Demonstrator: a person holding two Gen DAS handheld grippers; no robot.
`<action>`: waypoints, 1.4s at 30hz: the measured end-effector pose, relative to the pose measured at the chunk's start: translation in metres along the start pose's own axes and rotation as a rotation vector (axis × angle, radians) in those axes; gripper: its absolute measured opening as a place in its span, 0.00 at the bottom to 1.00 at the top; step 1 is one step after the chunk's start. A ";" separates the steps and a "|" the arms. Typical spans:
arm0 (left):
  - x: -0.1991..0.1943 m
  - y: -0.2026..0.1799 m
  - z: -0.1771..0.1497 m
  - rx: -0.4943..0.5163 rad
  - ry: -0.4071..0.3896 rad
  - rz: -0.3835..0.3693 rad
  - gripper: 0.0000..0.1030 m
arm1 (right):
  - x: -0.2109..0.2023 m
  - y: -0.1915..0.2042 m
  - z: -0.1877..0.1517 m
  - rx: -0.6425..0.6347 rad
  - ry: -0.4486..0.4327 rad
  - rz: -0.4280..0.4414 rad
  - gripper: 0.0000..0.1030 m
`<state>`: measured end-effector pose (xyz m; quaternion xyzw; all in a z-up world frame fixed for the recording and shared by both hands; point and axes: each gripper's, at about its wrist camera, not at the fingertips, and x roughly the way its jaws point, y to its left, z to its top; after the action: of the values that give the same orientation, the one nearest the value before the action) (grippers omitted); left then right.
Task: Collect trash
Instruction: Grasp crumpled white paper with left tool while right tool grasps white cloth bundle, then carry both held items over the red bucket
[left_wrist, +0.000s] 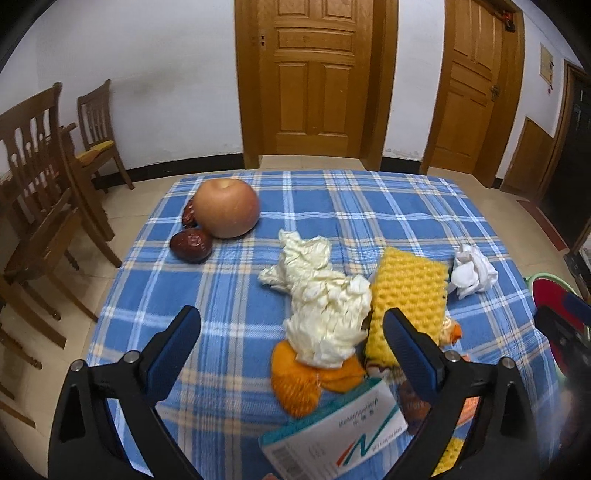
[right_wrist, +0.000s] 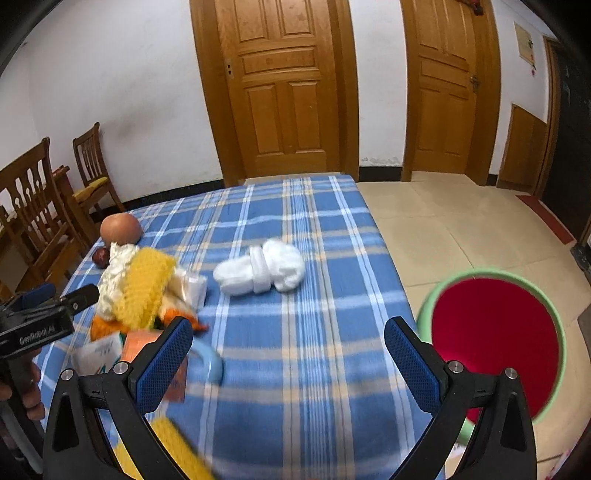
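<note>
A table is wearing a blue checked cloth (left_wrist: 229, 295) with white and tan lines; it is standing on a pale tiled floor (right_wrist: 461, 221) in a room with white walls; two brown wooden doors (left_wrist: 314, 74) are showing behind it, and brown wooden chairs (left_wrist: 40, 177) are sitting off to the left side; a green bin (right_wrist: 428, 306) with a red inside is waiting on the floor just beside the table's right edge; the trash is lying in a heap near the front of the cloth; a crumpled cream paper (left_wrist: 321, 306) is resting on top of orange peel (left_wrist: 295, 391) and touching a bumpy yellow foam net (left_wrist: 410, 295); a white and teal box (left_wrist: 332, 435) is lying at the front of the heap; a small white paper ball (left_wrist: 472, 273) is sitting apart to the right of the heap; far back on the left, a big apple (left_wrist: 226, 206) is touching two dark red dates (left_wrist: 190, 245); the left tongs (left_wrist: 291, 332) are gaping wide over the heap and gripping nothing; the right tongs (right_wrist: 288, 343) are also gaping wide over the bare cloth and gripping nothing.
</note>
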<state>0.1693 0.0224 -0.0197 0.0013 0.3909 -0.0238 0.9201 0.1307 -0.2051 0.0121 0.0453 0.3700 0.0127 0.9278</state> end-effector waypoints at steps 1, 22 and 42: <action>0.002 0.001 0.001 0.001 0.004 -0.009 0.92 | 0.007 0.001 0.005 0.001 0.010 -0.001 1.00; 0.036 0.014 -0.013 -0.046 0.103 -0.292 0.38 | 0.108 0.013 0.030 0.013 0.174 0.044 0.76; -0.036 0.009 -0.014 -0.057 -0.017 -0.240 0.37 | 0.043 0.007 0.018 0.016 0.072 0.141 0.28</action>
<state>0.1345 0.0335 -0.0032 -0.0719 0.3809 -0.1229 0.9136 0.1740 -0.1969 -0.0037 0.0783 0.3992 0.0769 0.9102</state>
